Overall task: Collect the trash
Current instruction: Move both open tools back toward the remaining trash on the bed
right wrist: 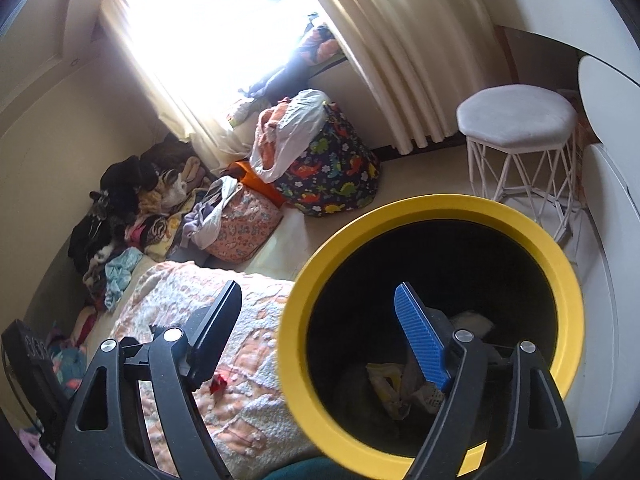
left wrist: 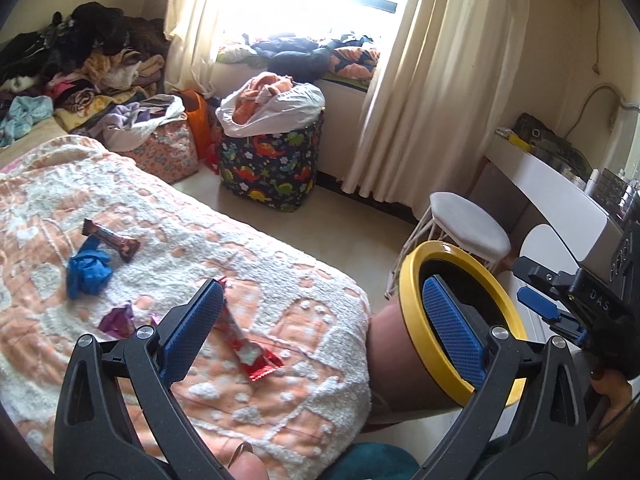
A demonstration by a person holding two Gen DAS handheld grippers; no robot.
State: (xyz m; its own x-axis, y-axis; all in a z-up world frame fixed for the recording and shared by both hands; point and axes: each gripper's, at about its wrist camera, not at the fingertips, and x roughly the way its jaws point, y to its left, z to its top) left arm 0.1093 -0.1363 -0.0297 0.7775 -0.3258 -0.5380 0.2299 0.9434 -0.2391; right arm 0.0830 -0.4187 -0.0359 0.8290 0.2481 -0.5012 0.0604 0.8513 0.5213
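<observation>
Although the yellow-rimmed bin [right wrist: 432, 320] already holds some crumpled wrappers and paper at its dark bottom, most of the trash looks still uncollected. The bin stands on the floor just beside the corner of the bed [left wrist: 280, 360], between the bed and the white furniture.

On the bedspread four pieces remain in the left wrist view: a red-and-white wrapper [left wrist: 250, 350] nearest the bed's corner, a purple wrapper [left wrist: 118, 320] a little further in, a crumpled blue glove [left wrist: 88, 270], and a brown bar wrapper [left wrist: 112, 238] touching the glove's upper edge.

The left gripper [left wrist: 320, 324] hangs over the bed's corner with its jaws wide and nothing between them; one blue pad overlaps the red-and-white wrapper in the picture, though whether it touches I cannot tell. The right gripper [right wrist: 320, 332] hovers at the bin's mouth, jaws wide and empty, one finger over the opening and the other over the bed.

By my judgement the work is early: some is done, four pieces are left, and the red-and-white wrapper is the handiest next pick.
</observation>
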